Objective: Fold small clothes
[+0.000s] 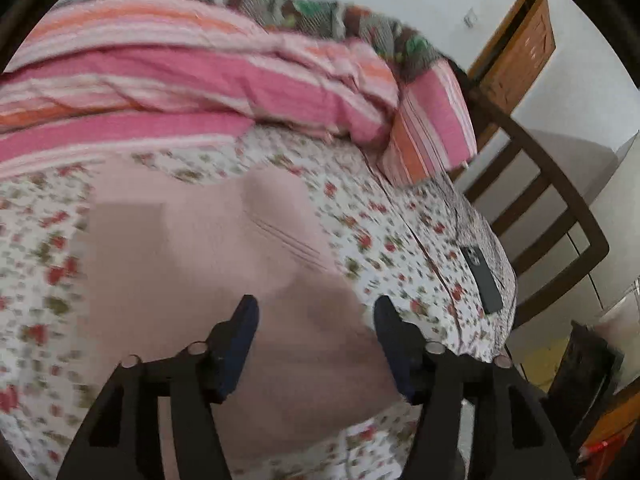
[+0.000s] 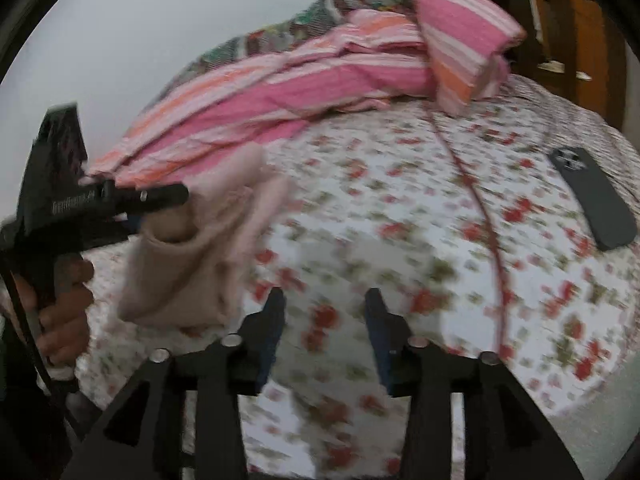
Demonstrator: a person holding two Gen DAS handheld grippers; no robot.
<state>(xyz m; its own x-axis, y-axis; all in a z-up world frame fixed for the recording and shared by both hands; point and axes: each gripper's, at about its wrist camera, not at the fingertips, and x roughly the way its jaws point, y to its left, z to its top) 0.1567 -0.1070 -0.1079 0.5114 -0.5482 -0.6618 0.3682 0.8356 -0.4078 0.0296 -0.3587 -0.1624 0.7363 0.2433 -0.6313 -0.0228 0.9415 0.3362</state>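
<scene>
The left gripper [image 1: 316,304] is spread wide, its fingers apart above a pale pink garment [image 1: 208,248] that fills the view from 9 to 12 o'clock. In the right wrist view this same gripper sits at 9 o'clock beside the lifted, bunched garment [image 2: 188,256]; whether it pinches any cloth there cannot be told. The right gripper [image 2: 325,300] is released, holding nothing, over the floral bedsheet [image 2: 400,220]. A dark phone [image 2: 592,196] lies at 2 o'clock. A striped pink blanket [image 2: 304,92] is heaped at 12 o'clock.
</scene>
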